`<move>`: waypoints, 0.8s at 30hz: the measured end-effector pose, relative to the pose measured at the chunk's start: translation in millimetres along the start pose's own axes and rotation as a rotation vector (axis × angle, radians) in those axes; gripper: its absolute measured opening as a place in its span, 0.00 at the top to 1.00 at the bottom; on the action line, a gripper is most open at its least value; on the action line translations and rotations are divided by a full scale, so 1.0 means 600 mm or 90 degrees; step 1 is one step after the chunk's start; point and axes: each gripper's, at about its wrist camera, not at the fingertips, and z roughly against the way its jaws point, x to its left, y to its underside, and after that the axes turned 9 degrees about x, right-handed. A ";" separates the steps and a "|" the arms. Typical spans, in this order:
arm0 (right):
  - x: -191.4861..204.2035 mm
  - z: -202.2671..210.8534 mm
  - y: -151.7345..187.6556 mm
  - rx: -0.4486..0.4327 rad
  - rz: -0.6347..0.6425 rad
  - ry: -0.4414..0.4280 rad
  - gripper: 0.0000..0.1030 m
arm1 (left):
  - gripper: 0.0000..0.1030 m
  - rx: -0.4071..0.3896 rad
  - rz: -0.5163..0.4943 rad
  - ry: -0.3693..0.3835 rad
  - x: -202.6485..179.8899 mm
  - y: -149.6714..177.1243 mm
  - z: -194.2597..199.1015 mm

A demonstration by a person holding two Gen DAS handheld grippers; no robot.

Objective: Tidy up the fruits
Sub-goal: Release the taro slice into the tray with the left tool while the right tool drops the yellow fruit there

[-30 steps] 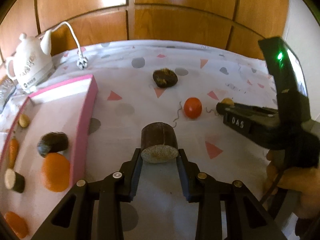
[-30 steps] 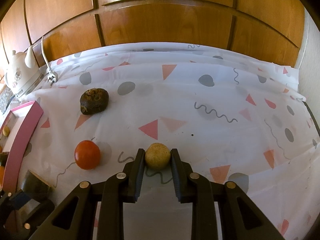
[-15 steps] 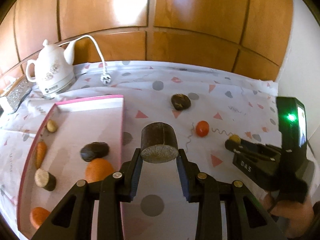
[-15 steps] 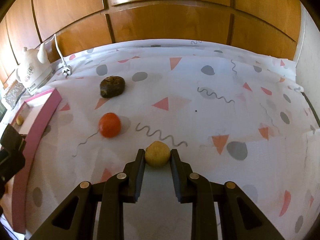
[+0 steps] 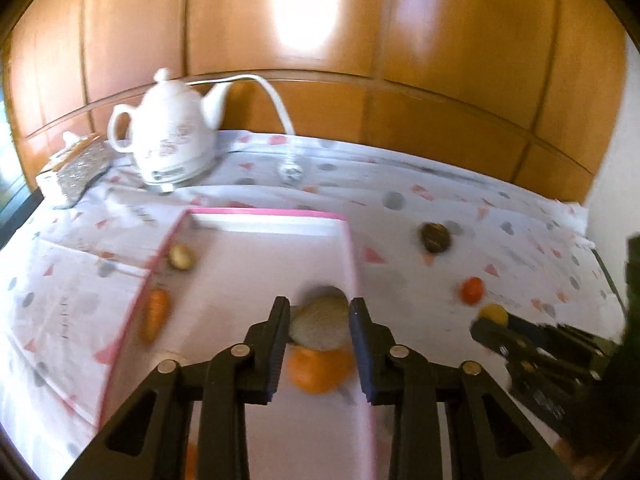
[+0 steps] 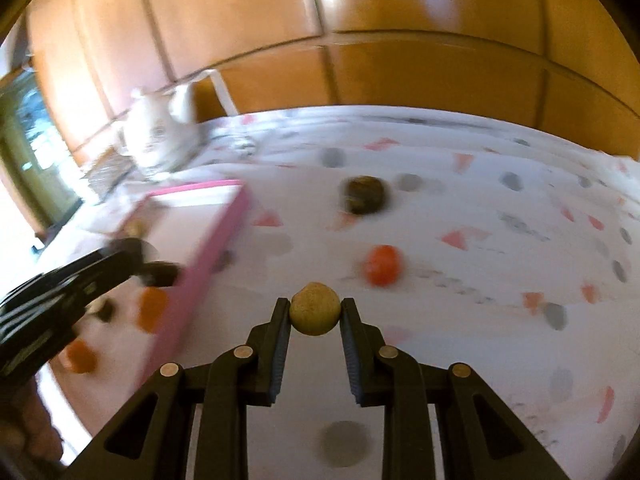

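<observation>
My left tool [image 5: 319, 330]: clamped on a brown cut fruit piece [image 5: 320, 322], its pale cut face toward the camera, held above the pink tray [image 5: 351, 248] near its right wall. Directly under the piece in the tray I see an orange [image 5: 318, 372]. Further out in the tray: a carrot [image 5: 155, 312] by the left wall, a small tan fruit [image 5: 180, 256] near the far left corner. The picture is blurred.

My right tool [image 6: 315, 316]: clamped on a small round tan ball fruit [image 6: 315, 315], held above the surface [image 6: 460, 288], to the right of the tray. Beyond it on the cloth: a red tomato [image 6: 382, 265], then a dark lumpy fruit [image 6: 364, 194] further back, well apart from each other.

Other items: white kettle [image 5: 170, 132] at the far left of the surface, behind the tray; its cord and plug [image 5: 291, 172] lie on the cloth; a glittery box [image 5: 74, 170] sits left of the kettle. Wood panelling [image 5: 360, 40] backs the surface.
</observation>
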 end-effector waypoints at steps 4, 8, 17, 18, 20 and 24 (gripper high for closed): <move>0.062 0.007 -0.004 -0.003 0.047 -0.055 0.76 | 0.76 -0.012 0.030 -0.023 0.054 -0.012 0.009; 0.122 0.006 -0.004 0.002 0.101 -0.091 0.76 | 0.77 -0.012 0.056 -0.042 0.095 -0.016 0.009; 0.133 -0.010 0.002 0.024 0.094 -0.091 0.76 | 0.77 0.000 0.055 -0.026 0.088 -0.014 0.006; 0.133 -0.008 0.002 0.025 0.093 -0.095 0.76 | 0.77 0.000 0.056 -0.027 0.086 -0.014 0.008; 0.141 -0.013 0.000 0.033 0.103 -0.100 0.76 | 0.77 0.001 0.059 -0.036 0.088 -0.014 0.011; 0.158 -0.019 -0.005 0.041 0.111 -0.121 0.76 | 0.76 -0.002 0.088 -0.057 0.113 -0.014 0.019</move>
